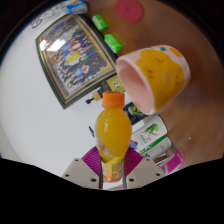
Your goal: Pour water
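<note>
White worktop [40,120] filled most of the scene, giving way to a brownish surface beyond the cup. At the centre stood the bottle [112,135], a small clear one filled with orange liquid and closed by an orange cap [114,99]. It rose upright between the gripper [114,168] fingers, whose pink pads [94,160] showed on either side of its lower body. The jaws were drawn in narrow around the bottle and appeared to press on it from both sides (the contact itself lay low and partly hidden by the bottle).

Just beyond the bottle and to its right a cup [155,78] was tilted on its side, yellow-orange outside, pink within, its open mouth turned toward the bottle's cap. Left of the bottle and farther off lay a framed picture [76,55] with a dark frame, set flat and askew on the worktop. Beyond the frame, two small green objects [107,32] rested close together (too small to identify). Right of the bottle's base, a printed package [152,132] with green markings lay on the worktop, near the right finger.
</note>
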